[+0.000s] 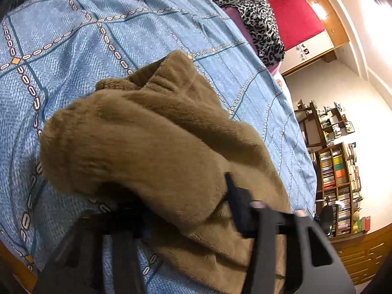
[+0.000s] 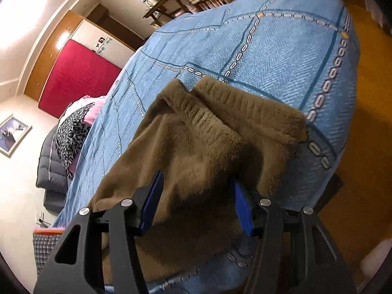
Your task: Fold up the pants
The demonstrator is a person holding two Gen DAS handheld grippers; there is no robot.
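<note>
Two wrist-camera views look down at a bed covered by a blue quilted bedspread [image 1: 80, 56] printed with a chain-link grid. On it lies a pair of brown fleece pants [image 1: 152, 142], bunched and partly folded, with thick, fuzzy pile.

In the right wrist view, the right gripper [image 2: 196, 210] has its blue-padded fingers [image 2: 153, 203] set apart with a thick wad of the pants between them. The fabric fills the gap and touches both pads, so it appears to be held, though loosely. Beyond the fingers, the ribbed waistband [image 2: 210, 105] lies in two humps on the bedspread.

In the left wrist view, the left gripper [image 1: 171, 210] sits at the near edge of the pants. One dark finger [image 1: 235, 196] pokes up through the fleece; the other is buried under a rolled fold, so I cannot tell whether this gripper is pinching or spread.

A leopard-print cloth [image 1: 259, 17] lies at the far side of the bed, and a bookshelf [image 1: 338, 183] stands against the wall.

The likely risks from here: the bulky fleece may slip from the wide right-hand hold when lifted, and the two sides may rise unevenly, leaving a lumpy, crooked fold. The fingers could also snag the bedspread beneath.
</note>
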